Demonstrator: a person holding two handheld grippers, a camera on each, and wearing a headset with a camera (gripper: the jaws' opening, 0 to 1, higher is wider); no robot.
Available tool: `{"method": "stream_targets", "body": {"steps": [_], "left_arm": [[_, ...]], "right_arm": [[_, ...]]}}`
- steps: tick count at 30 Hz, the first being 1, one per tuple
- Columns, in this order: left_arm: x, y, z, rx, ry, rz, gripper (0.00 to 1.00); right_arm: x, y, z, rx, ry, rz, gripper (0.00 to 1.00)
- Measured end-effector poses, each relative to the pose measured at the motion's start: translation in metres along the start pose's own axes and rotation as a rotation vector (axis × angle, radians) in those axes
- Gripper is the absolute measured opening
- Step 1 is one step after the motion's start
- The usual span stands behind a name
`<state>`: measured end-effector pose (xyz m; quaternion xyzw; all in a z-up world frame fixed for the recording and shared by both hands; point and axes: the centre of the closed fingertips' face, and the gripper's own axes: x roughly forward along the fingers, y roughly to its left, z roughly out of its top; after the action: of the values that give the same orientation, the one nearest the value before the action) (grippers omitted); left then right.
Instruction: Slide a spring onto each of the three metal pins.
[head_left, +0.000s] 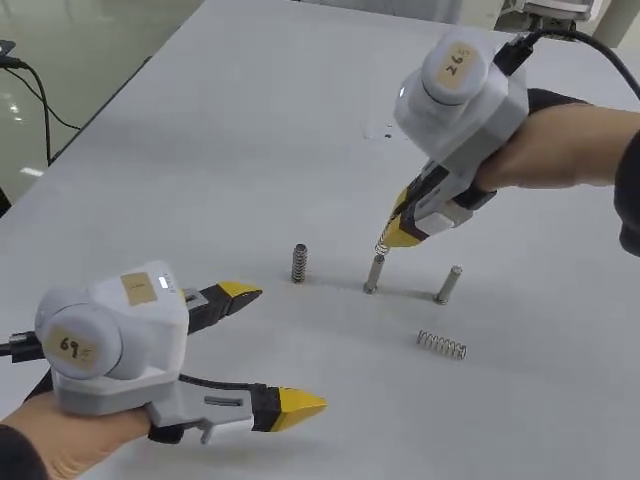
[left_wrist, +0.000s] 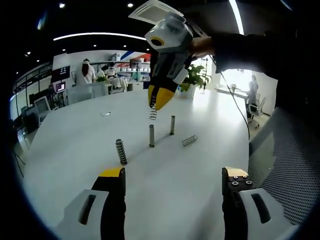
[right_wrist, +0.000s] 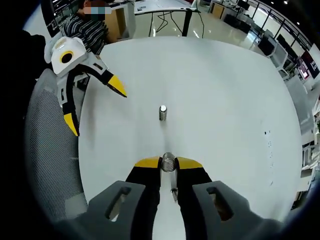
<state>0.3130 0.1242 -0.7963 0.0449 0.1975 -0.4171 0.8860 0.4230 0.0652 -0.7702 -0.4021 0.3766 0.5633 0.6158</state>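
Three metal pins stand upright on the white table (head_left: 230, 130). The left pin (head_left: 299, 263) (left_wrist: 120, 151) wears a spring. The middle pin (head_left: 373, 273) (left_wrist: 151, 136) and the right pin (head_left: 449, 285) (left_wrist: 172, 125) are bare. My right gripper (head_left: 385, 243) (left_wrist: 156, 106) (right_wrist: 168, 163) is shut on a small spring (head_left: 382, 247) (left_wrist: 153, 114) (right_wrist: 169, 162), held just above the middle pin's top. A loose spring (head_left: 441, 344) (left_wrist: 189, 140) lies flat near the right pin. My left gripper (head_left: 272, 348) (left_wrist: 173, 175) (right_wrist: 95, 105) stands open and empty, well short of the pins.
The table's left edge (head_left: 120, 95) runs beside a shiny floor with a cable. A mesh chair (left_wrist: 290, 165) (right_wrist: 50, 165) stands by the table. Other desks, chairs and people are farther back in the room.
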Motion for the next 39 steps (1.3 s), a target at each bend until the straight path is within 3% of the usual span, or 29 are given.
{"method": "stream_targets", "body": {"steps": [7, 30, 39], "left_arm": [[0.000, 0.001, -0.001, -0.007, 0.005, 0.004, 0.76], [0.003, 0.003, -0.006, -0.013, 0.015, -0.003, 0.73], [0.003, 0.005, -0.007, -0.017, 0.016, -0.001, 0.73]], "right_arm": [[0.006, -0.002, -0.004, -0.010, 0.027, 0.001, 0.13], [0.021, -0.015, -0.010, 0.006, 0.040, 0.029, 0.13], [0.030, -0.013, -0.015, 0.015, 0.051, 0.037, 0.13]]}}
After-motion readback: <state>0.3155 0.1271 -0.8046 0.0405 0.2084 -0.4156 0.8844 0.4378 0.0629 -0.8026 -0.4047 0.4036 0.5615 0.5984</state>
